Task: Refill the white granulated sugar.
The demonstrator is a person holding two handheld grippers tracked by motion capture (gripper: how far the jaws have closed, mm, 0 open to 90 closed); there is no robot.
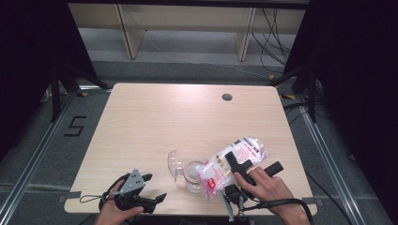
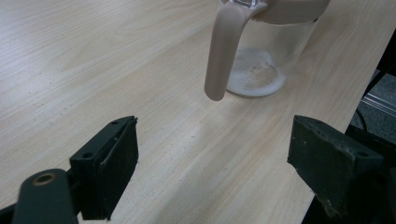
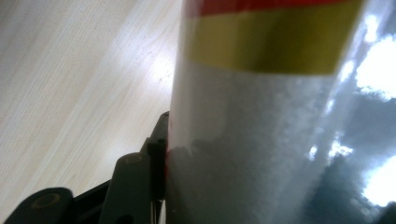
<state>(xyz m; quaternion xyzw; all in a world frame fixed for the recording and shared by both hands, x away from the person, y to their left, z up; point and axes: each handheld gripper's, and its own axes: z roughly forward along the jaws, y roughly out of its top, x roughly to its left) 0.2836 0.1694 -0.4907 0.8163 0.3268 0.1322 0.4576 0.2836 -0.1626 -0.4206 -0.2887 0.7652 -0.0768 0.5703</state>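
I tip the bag [image 1: 233,164], pinched in my right gripper [image 1: 233,165], over the jar [image 1: 193,174] at nine o'clock to pour; left gripper [image 1: 155,187] waits, jaws spread.

Colours we see on the pale wood-grain worktop [image 1: 155,122]

Between our right gripper's [image 1: 234,161] black jaws we hold a clear bag [image 1: 234,164] of white grains with red and yellow bands; ahead of our left gripper's [image 1: 155,187] black jaws, a clear jar [image 2: 266,56] with beige handle.

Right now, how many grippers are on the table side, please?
2. The left gripper rests open near the front left edge; the right gripper clamps the bag tilted over the clear jar.
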